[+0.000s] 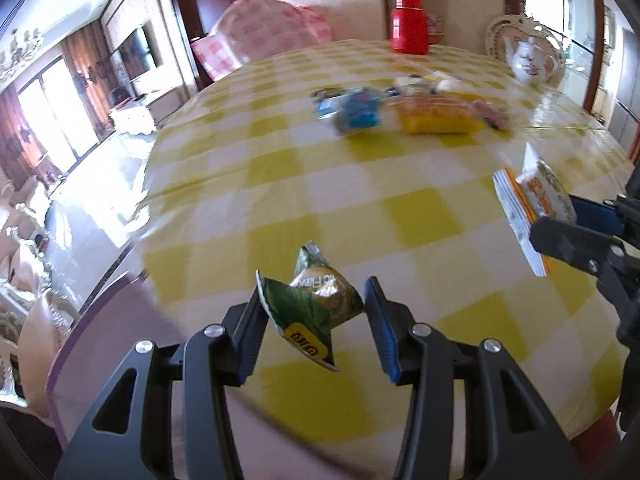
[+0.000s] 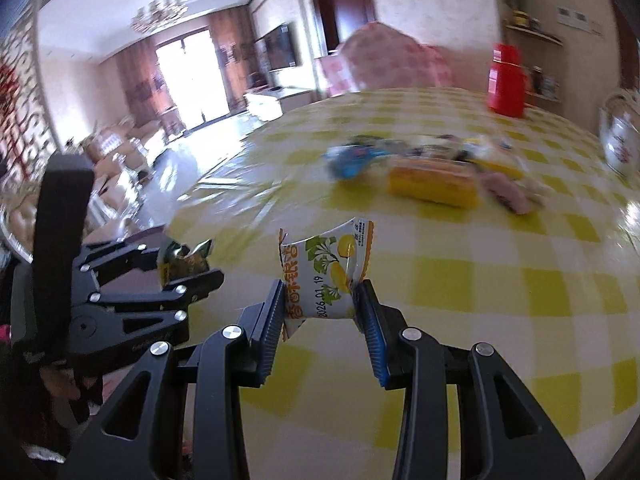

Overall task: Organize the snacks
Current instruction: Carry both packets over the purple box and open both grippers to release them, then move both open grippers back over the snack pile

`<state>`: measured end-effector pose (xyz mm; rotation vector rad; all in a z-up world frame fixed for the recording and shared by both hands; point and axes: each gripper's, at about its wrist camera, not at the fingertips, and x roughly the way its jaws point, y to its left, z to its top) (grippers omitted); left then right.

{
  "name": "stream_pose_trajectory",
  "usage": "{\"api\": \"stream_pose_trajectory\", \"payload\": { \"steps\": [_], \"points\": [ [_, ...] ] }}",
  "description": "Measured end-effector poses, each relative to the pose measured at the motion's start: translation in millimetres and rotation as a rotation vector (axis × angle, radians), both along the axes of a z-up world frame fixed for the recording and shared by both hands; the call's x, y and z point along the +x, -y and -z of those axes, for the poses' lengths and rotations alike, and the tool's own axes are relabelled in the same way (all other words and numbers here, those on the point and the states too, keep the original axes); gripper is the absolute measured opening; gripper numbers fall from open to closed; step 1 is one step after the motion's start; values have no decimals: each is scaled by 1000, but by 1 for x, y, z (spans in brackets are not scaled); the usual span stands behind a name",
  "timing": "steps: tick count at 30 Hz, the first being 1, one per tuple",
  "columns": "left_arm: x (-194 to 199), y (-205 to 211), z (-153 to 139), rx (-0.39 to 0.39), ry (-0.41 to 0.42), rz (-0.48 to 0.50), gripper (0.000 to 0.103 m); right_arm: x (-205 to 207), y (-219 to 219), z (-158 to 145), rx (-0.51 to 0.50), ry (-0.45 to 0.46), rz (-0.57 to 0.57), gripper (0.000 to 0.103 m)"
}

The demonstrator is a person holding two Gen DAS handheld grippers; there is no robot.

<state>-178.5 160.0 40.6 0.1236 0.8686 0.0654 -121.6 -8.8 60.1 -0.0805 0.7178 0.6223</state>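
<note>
My left gripper (image 1: 314, 300) is shut on a green and gold snack packet (image 1: 310, 306), held above the near edge of the yellow checked table (image 1: 280, 168). My right gripper (image 2: 320, 300) is shut on a white and orange snack packet (image 2: 326, 276). The left view shows that same white packet (image 1: 528, 204) at its right side, in the right gripper (image 1: 560, 224). The right view shows the left gripper (image 2: 192, 268) at its left side, holding the green packet (image 2: 182, 260). A blurred pile of snacks lies further out on the table, with a blue packet (image 1: 356, 110) and a yellow packet (image 1: 436, 114).
A red flask (image 1: 409, 22) stands at the table's far edge and a white teapot (image 1: 532, 60) at the far right. A pink checked cushion (image 1: 260, 32) sits behind the table. The table's edge drops to a shiny floor on the left.
</note>
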Motion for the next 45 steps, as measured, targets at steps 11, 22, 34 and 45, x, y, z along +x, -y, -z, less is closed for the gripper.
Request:
{"api": "stream_pose_trajectory", "payload": {
  "steps": [11, 22, 34, 45],
  "points": [
    [-44, -89, 10, 26, -44, -127, 48, -50, -101, 5, -120, 27, -192, 38],
    [-83, -164, 36, 62, -124, -257, 48, -96, -178, 20, -201, 37, -392, 38],
    [-82, -176, 40, 65, -141, -313, 81, -106, -191, 31, -197, -3, -463, 57],
    [-59, -142, 26, 56, -116, -266, 95, -44, -100, 27, -36, -104, -239, 74]
  ]
}}
